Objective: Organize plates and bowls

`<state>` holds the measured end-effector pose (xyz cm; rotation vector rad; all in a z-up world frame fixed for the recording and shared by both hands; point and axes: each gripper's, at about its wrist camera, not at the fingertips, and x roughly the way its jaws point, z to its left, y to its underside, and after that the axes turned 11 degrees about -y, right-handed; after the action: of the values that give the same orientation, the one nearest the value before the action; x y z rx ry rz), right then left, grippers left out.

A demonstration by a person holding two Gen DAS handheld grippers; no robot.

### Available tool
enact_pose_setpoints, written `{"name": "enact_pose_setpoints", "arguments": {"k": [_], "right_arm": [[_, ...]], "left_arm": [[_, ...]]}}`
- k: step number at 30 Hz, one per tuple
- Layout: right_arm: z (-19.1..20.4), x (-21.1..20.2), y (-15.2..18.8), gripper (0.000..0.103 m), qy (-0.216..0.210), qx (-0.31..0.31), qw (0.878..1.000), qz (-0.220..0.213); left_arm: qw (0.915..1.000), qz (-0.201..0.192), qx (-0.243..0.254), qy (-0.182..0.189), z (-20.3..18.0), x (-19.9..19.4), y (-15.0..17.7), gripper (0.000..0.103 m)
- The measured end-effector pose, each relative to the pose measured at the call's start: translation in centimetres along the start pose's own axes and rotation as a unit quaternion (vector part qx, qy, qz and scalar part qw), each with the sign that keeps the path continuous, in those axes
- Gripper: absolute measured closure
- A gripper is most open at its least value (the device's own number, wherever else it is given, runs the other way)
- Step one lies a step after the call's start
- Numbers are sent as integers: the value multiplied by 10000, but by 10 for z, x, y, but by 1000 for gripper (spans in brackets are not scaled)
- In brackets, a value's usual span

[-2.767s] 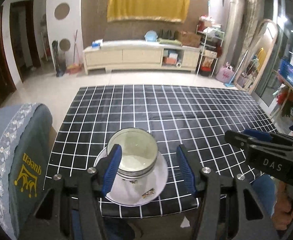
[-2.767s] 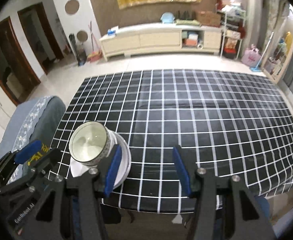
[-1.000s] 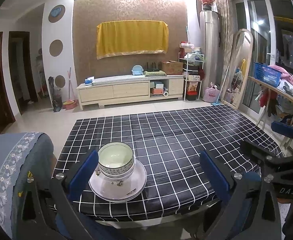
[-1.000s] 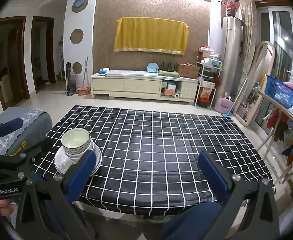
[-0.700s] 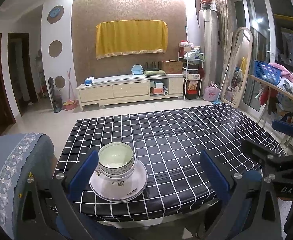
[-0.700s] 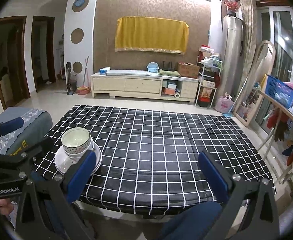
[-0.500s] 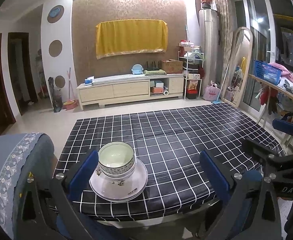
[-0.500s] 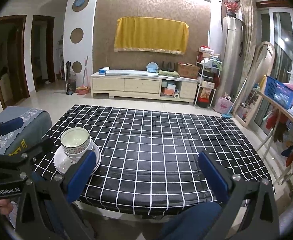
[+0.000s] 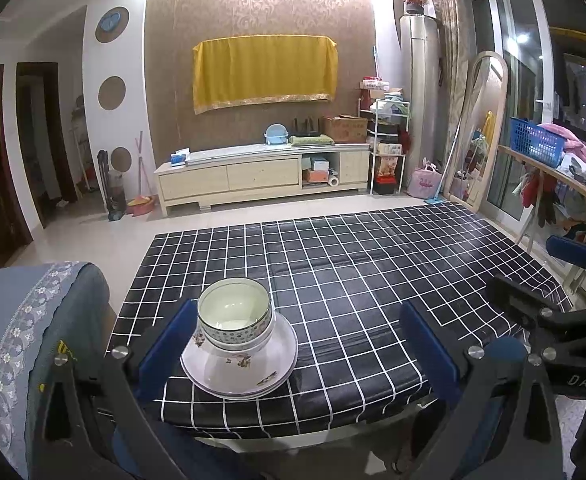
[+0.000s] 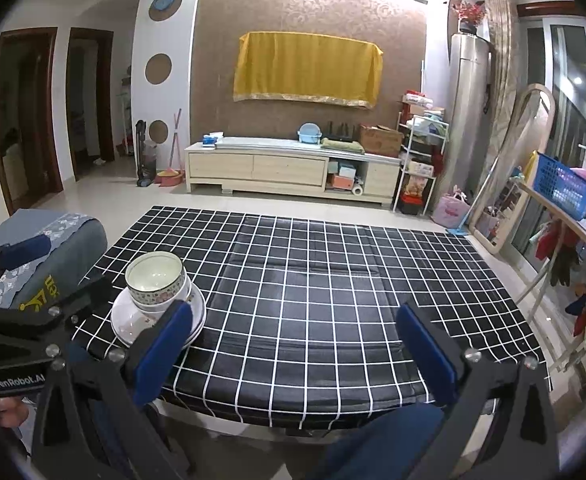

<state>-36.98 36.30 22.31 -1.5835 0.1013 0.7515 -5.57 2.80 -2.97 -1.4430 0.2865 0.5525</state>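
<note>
Now the stacked bowls (image 9: 233, 320) sit on the plates (image 9: 239, 364) near the counter's (image 9: 373, 280) front left corner. Both the left tool (image 9: 297, 344) and right tool (image 10: 293, 344) hang spread wide, gripping nothing.

Black claw (image 9: 299, 346), blue pads (image 9: 168, 340)

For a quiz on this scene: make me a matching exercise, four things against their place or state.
Things:
1. bowls
2. plates
3. left gripper
4. chair

Place or state:
A. open, holding nothing
B. left of the table
C. stacked on the plates
D. flat on the table's near left corner

Pairs: 1-C, 2-D, 3-A, 4-B
</note>
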Motion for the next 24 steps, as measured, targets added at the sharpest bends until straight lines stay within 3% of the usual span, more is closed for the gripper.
{"name": "enact_pose_setpoints", "arguments": {"k": [24], "right_arm": [[-1, -1, 0, 0, 84, 21, 10000, 41]], "left_arm": [[10000, 62, 5, 62, -1, 1, 5, 3]]}}
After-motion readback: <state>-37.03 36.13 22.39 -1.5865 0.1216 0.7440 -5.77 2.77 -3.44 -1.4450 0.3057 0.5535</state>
